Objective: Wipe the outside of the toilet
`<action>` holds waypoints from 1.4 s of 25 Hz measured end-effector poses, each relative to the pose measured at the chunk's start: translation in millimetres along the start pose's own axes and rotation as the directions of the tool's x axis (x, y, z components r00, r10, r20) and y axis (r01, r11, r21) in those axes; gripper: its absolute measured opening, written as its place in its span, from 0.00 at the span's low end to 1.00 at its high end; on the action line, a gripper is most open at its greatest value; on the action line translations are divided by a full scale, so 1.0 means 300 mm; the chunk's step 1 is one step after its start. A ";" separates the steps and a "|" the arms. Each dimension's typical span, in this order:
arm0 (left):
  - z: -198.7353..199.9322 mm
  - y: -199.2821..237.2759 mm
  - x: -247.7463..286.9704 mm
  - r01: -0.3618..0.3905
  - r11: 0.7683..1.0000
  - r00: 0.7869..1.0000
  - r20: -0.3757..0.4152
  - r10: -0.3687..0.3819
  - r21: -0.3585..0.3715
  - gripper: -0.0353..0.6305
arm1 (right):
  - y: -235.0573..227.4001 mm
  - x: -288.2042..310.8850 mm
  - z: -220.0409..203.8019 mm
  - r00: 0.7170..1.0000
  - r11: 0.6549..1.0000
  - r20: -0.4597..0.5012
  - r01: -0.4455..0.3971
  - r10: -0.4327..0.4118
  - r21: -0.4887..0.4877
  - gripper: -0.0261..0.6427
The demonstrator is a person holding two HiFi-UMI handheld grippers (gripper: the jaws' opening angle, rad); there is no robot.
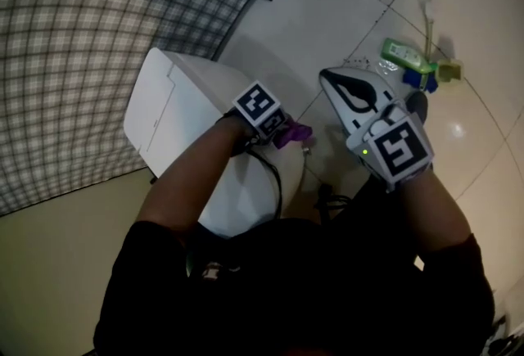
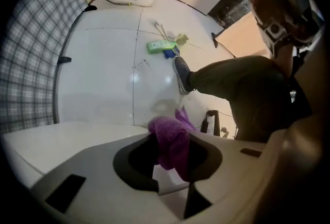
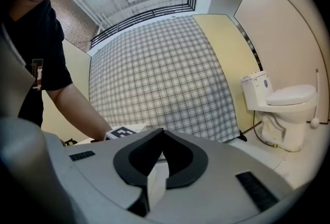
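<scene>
The toilet (image 1: 160, 105) sits against the plaid curtain (image 1: 90, 19), right in front of the person, tank on the far side. A purple cloth (image 1: 298, 132) is down at its right-hand edge, pinched tight in the left tongs (image 1: 286, 134). From the left gripper view the cloth (image 2: 170, 140) is bunched between the two jaws, with the white toilet top (image 2: 56, 143) just under it. Can't say if the cloth is actually pressing on the porcelain.

The left forearm (image 1: 192, 174) is bare and stretched forward across the toilet, wrist bent toward that right side. The right arm (image 1: 438, 211) reaches out over the tiled floor (image 1: 327, 11) next to the toilet. The right tongs (image 1: 330, 81) are held up off it, jaws closed on nothing, aimed at the curtain.

Further out on the floor there's a green bottle (image 1: 404, 56) with a brush (image 1: 428, 17) beside it, near the person's shoe (image 1: 418, 105). A second toilet (image 3: 282, 108) stands across the room.
</scene>
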State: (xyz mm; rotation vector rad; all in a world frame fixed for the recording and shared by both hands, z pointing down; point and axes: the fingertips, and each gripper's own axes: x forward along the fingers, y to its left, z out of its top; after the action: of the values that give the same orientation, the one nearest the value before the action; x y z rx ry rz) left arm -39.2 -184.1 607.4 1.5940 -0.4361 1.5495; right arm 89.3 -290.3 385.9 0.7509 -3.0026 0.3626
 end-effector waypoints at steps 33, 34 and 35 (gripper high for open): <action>-0.167 0.509 -0.124 -0.375 0.861 0.722 -0.475 0.503 0.343 0.19 | 0.026 -0.113 -0.132 0.996 1.000 -0.093 0.003 -0.003 0.002 0.03; -0.167 0.513 -0.074 -0.351 0.867 0.714 -0.498 0.493 0.355 0.19 | 0.017 -0.109 -0.139 0.995 1.000 -0.098 0.003 -0.002 0.010 0.03; -0.167 0.514 -0.020 -0.327 0.871 0.707 -0.517 0.483 0.367 0.19 | 0.009 -0.102 -0.146 0.995 1.000 -0.103 0.004 -0.002 0.021 0.03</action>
State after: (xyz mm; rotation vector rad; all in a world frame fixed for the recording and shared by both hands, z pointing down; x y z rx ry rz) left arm -187.7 -237.4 645.5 1.1143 -0.2495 2.4302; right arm 113.7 -263.8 425.5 0.7147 -2.9056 0.4198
